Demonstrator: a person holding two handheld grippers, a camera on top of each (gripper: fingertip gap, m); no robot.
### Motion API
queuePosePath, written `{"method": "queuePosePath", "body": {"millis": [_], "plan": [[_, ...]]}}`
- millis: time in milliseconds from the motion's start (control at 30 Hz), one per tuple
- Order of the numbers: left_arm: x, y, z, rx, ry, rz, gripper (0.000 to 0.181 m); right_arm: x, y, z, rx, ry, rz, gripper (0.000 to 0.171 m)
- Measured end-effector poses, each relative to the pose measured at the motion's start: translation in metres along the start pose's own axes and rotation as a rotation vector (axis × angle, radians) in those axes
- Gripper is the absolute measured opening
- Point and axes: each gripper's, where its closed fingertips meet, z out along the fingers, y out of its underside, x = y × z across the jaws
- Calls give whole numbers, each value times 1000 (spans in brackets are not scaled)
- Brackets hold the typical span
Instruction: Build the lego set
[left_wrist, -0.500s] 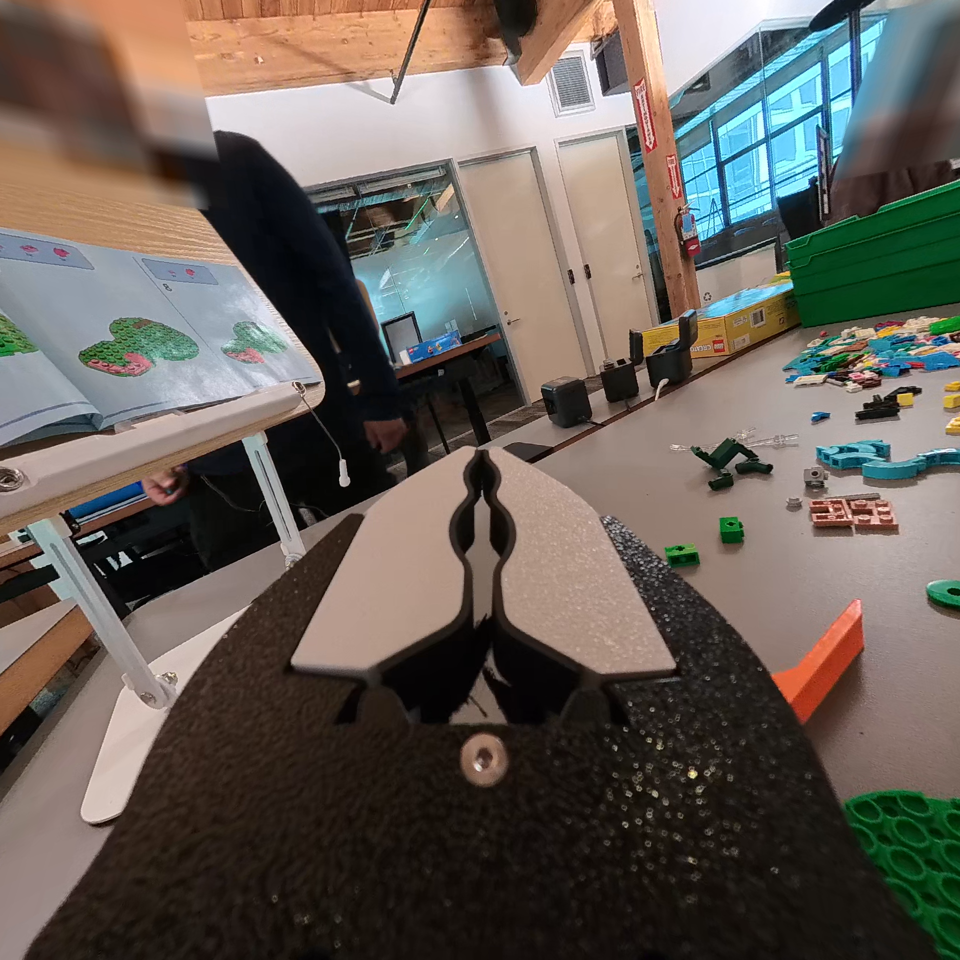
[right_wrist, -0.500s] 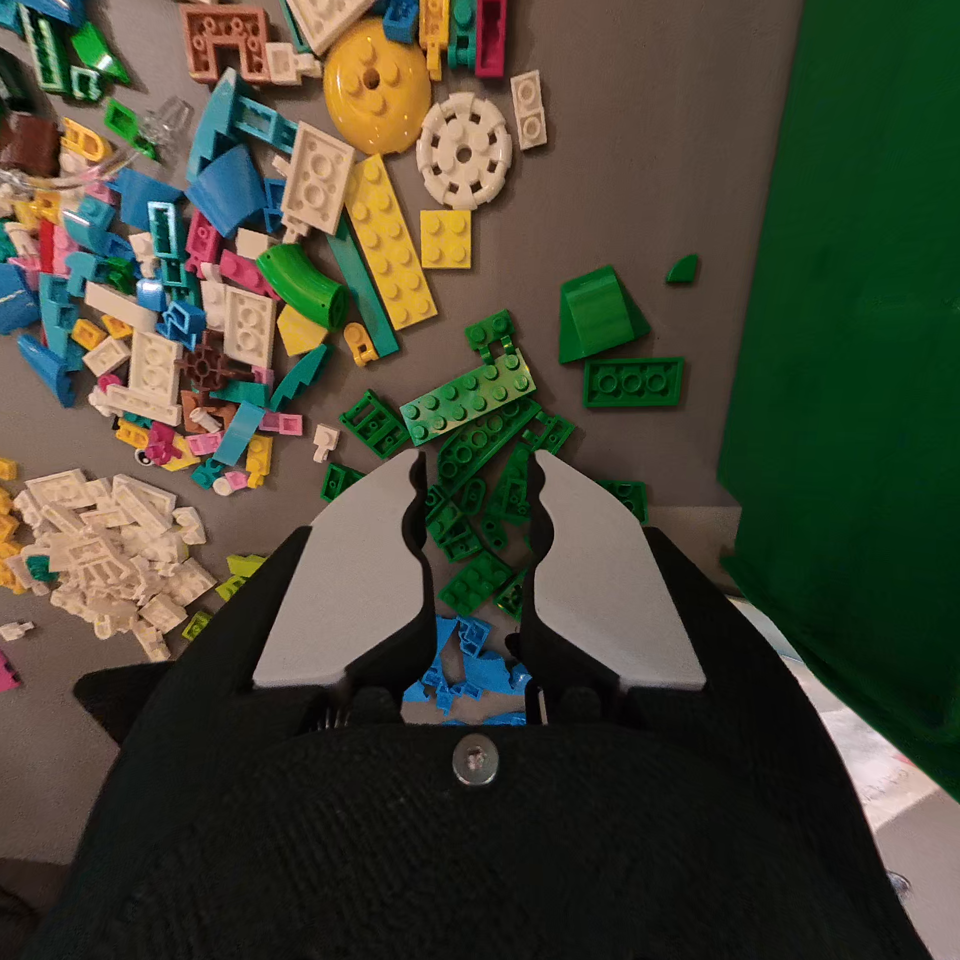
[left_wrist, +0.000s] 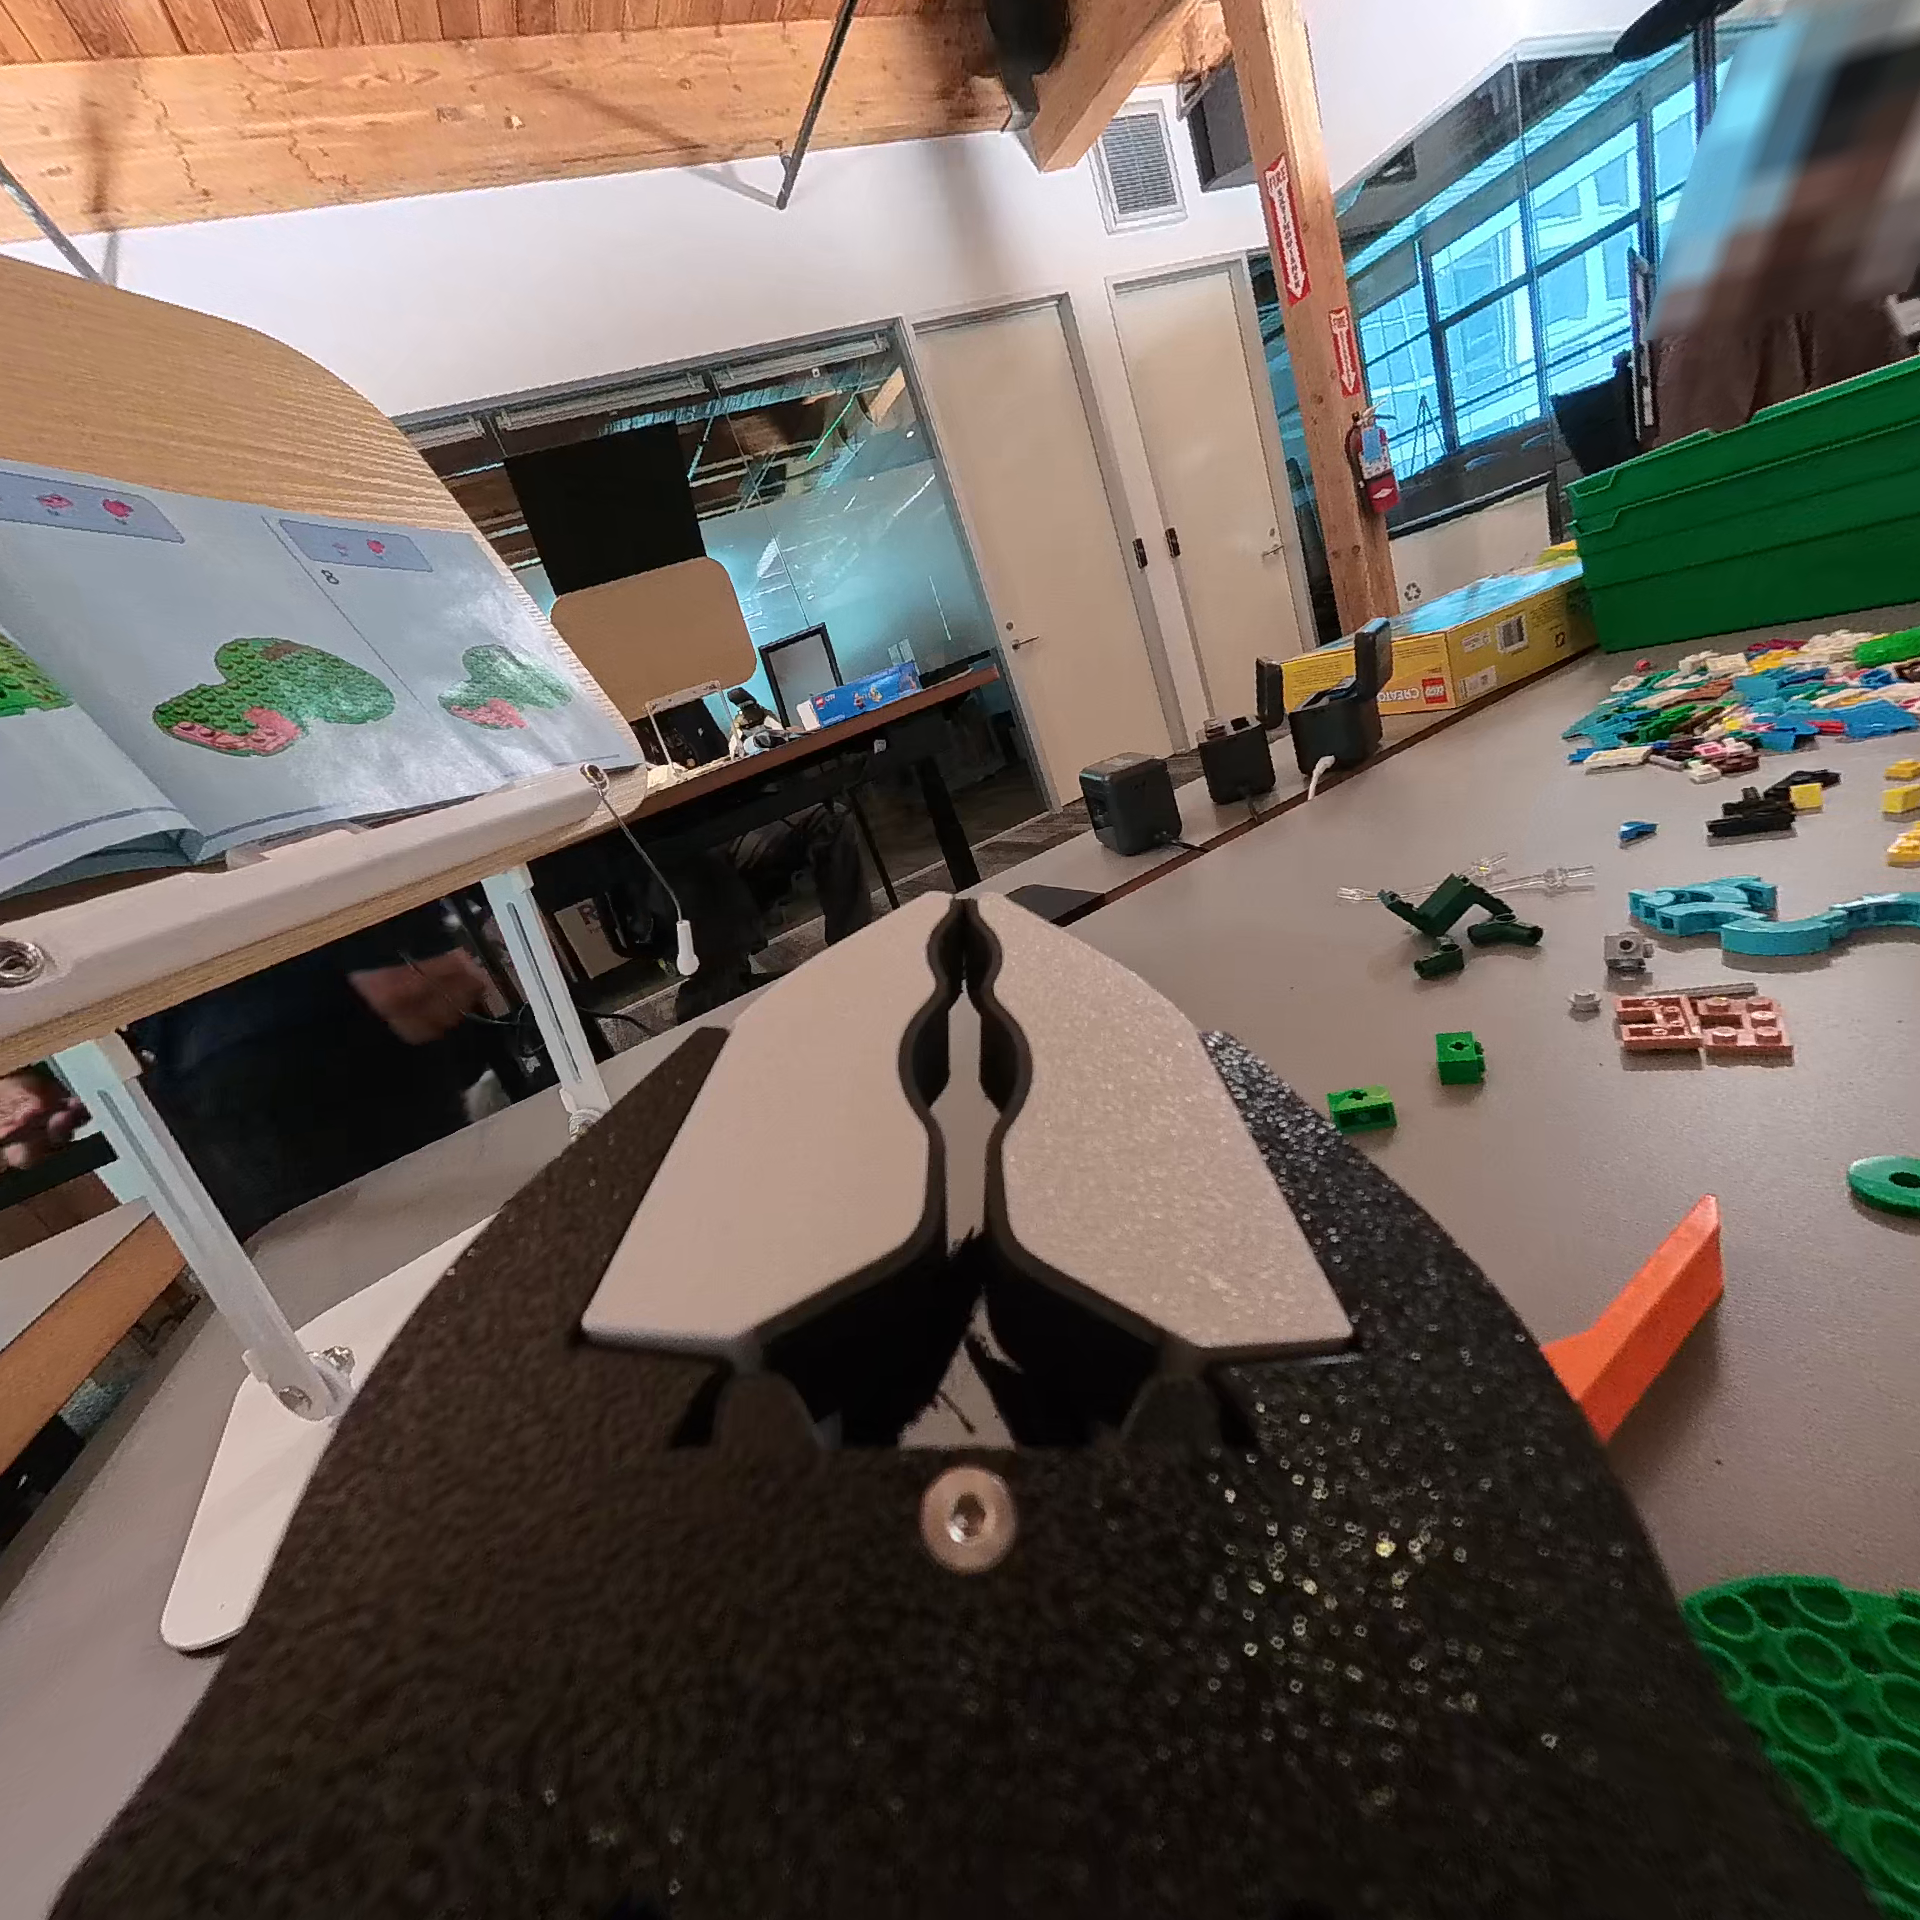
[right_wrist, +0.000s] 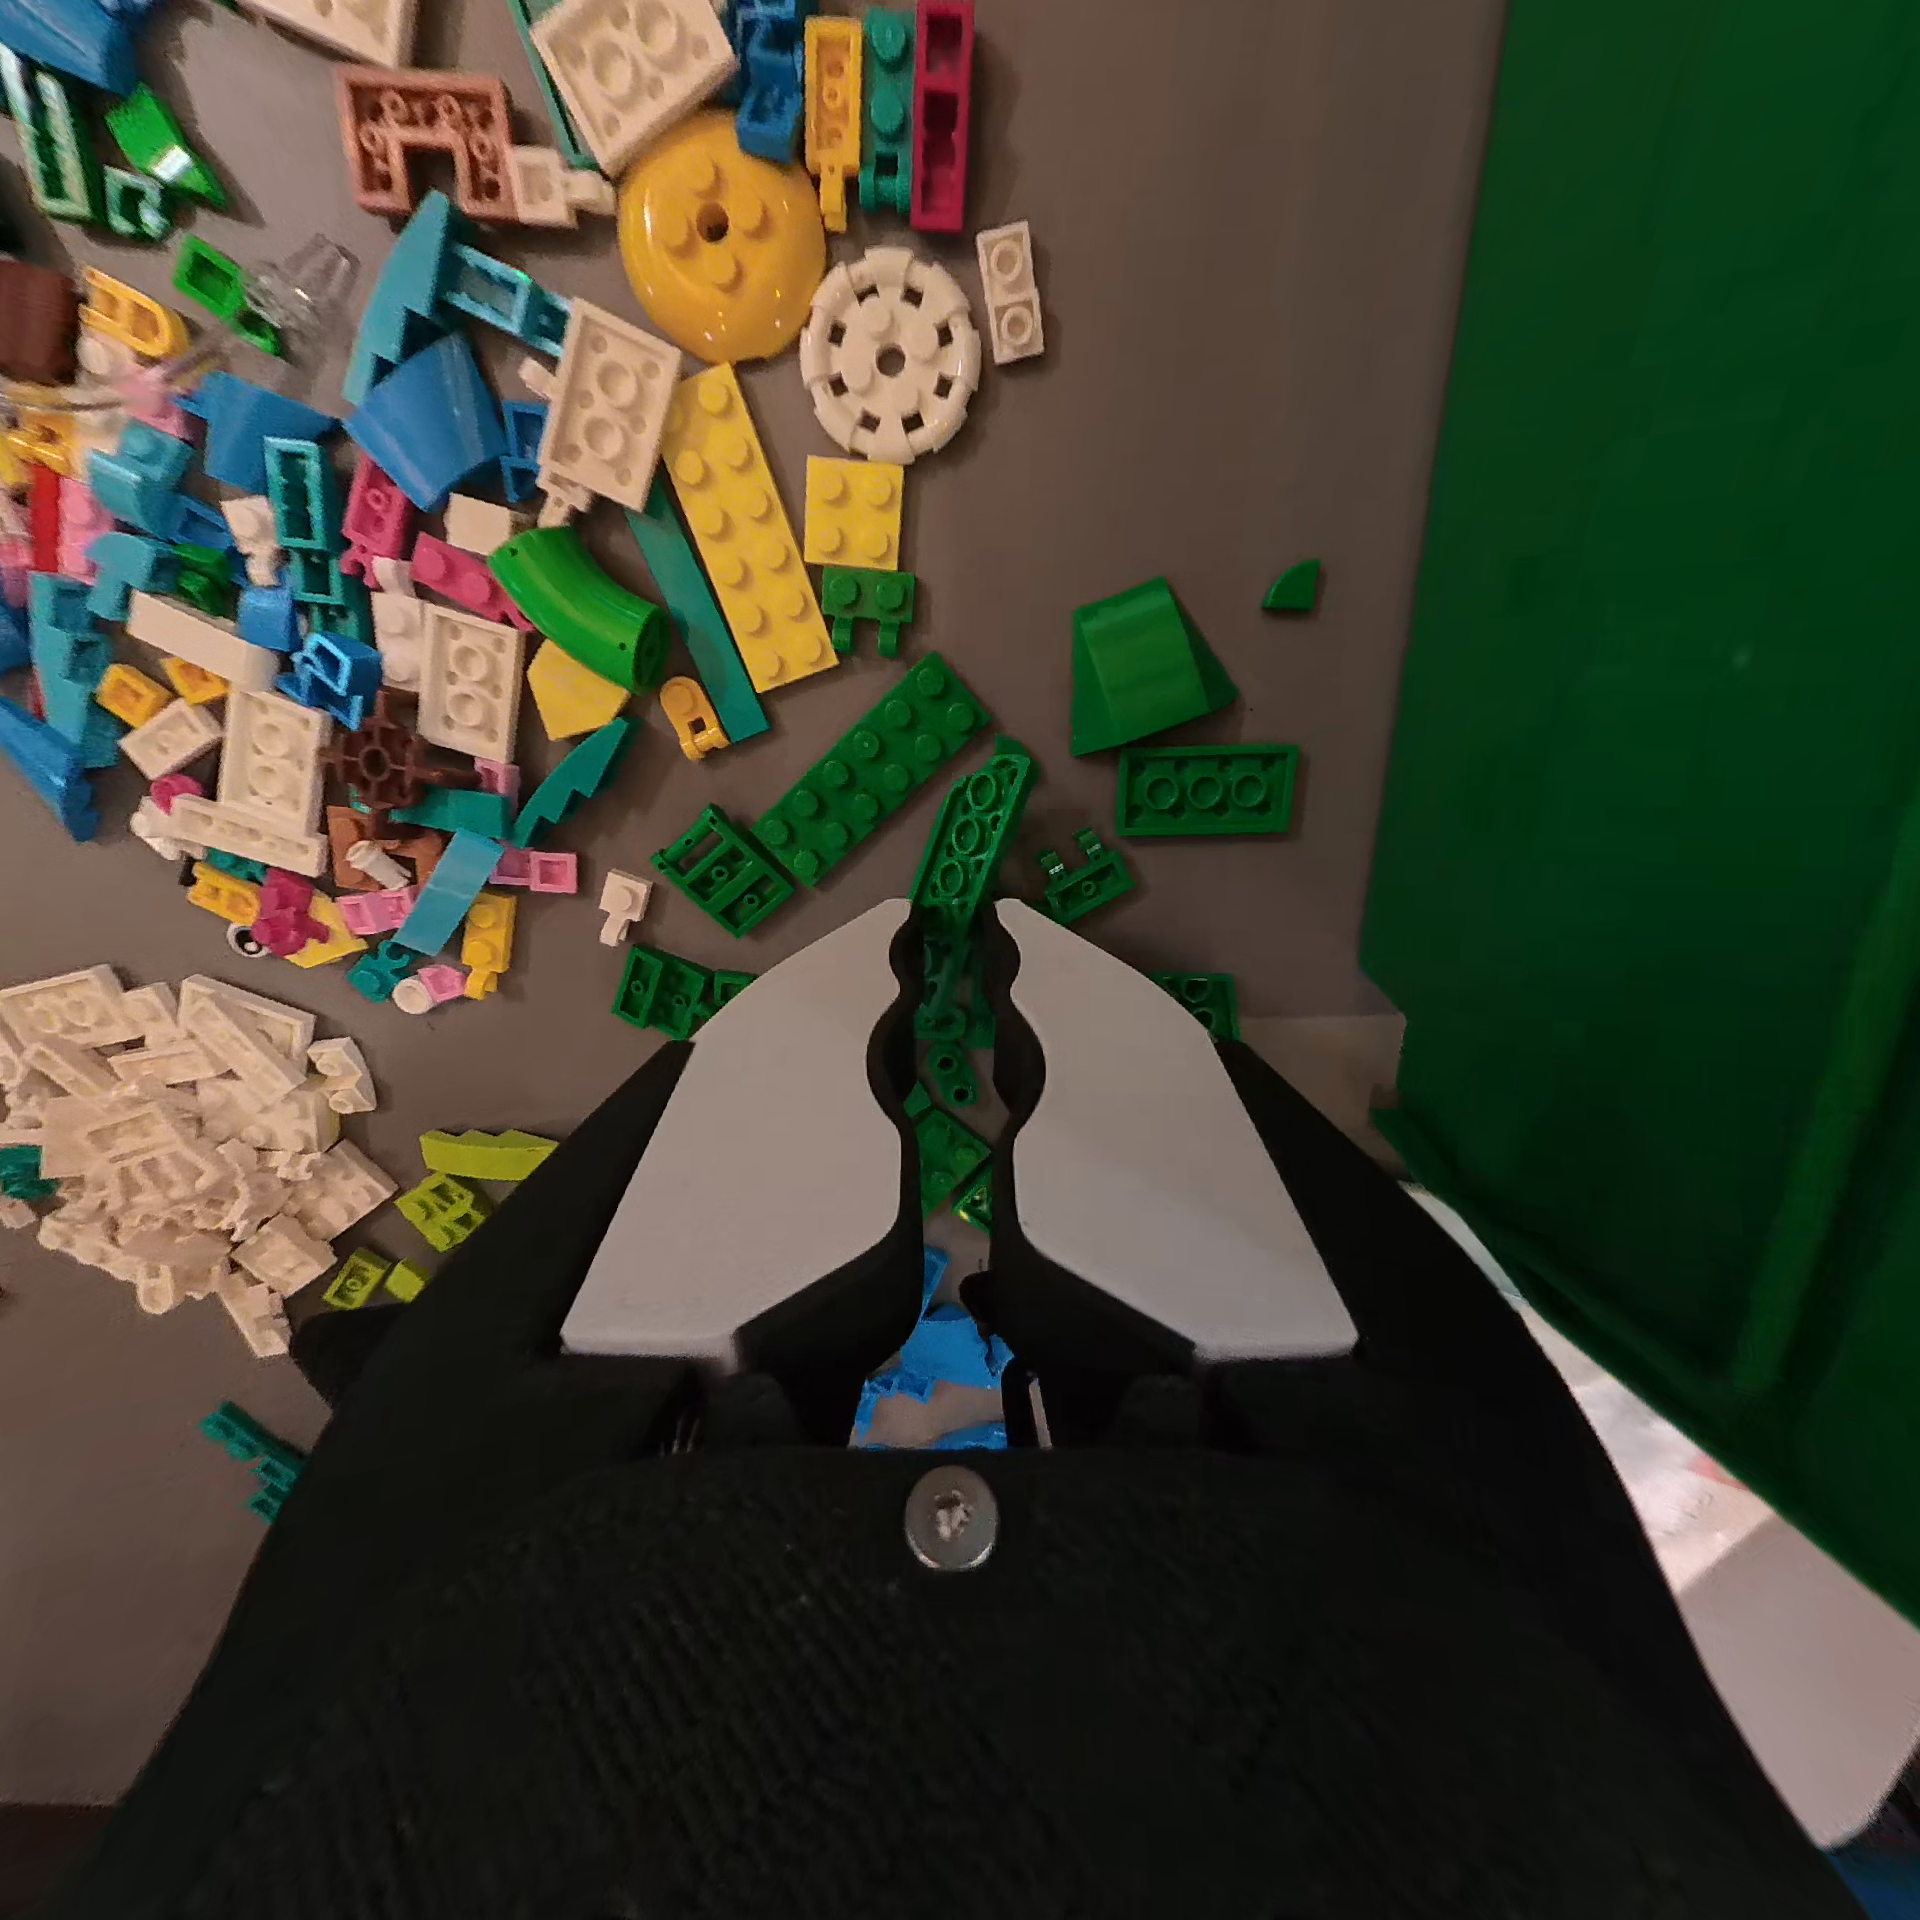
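Note:
In the right wrist view my right gripper (right_wrist: 954, 914) is closed on a long dark green plate (right_wrist: 971, 831). The plate stands on its edge between the fingertips, underside showing, over a pile of small green pieces (right_wrist: 951, 1143). A green 2x6 plate (right_wrist: 871, 769) lies just to its left. In the left wrist view my left gripper (left_wrist: 964, 909) is shut and empty, held above the grey table (left_wrist: 1299, 987). The open instruction booklet (left_wrist: 260, 675) rests on a white stand to its left. A corner of a large green studded plate (left_wrist: 1829, 1714) shows at the bottom right.
A green bin (right_wrist: 1662, 727) rises at the right of the brick pile. Mixed loose bricks (right_wrist: 416, 520) and white pieces (right_wrist: 177, 1122) lie to the left. In the left wrist view there are an orange tool (left_wrist: 1642, 1309), pink plates (left_wrist: 1704, 1023), small green bricks (left_wrist: 1460, 1058) and stacked green trays (left_wrist: 1745, 520). Left tips to right tips: about 60 centimeters.
My right gripper has closed on the long green plate, which now stands on edge between the fingers. The left gripper stays shut; the person behind the booklet stand has moved out of view.

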Motion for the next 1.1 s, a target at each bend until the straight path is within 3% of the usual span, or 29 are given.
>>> {"method": "queuePosePath", "body": {"millis": [100,167,367,533,700,900,1033,1100], "plan": [[0,0,0,0,-2,0,0,-12,-6,-17,67,-10,-26,8],[-1,0,0,0,-4,-1,0,-46,-17,-33,171,-72,-111,8],[-8,-1,-2,7,-30,-19,0,-270,-26,-62,429,-348,-652,8],[-19,-1,-7,5,-61,-22,0,-444,-4,-44,468,-462,-1066,8],[-32,2,-10,-7,-112,-13,0,-562,-3,-27,393,-587,-1242,9],[-71,13,-20,-28,-255,-163,0,-615,1,7,235,-585,-1341,9],[-78,15,-22,-28,-268,-177,0,-611,-6,2,297,-578,-1262,31],[-76,14,-21,-26,-257,-170,0,-601,0,-14,365,-628,-1191,32]]}}
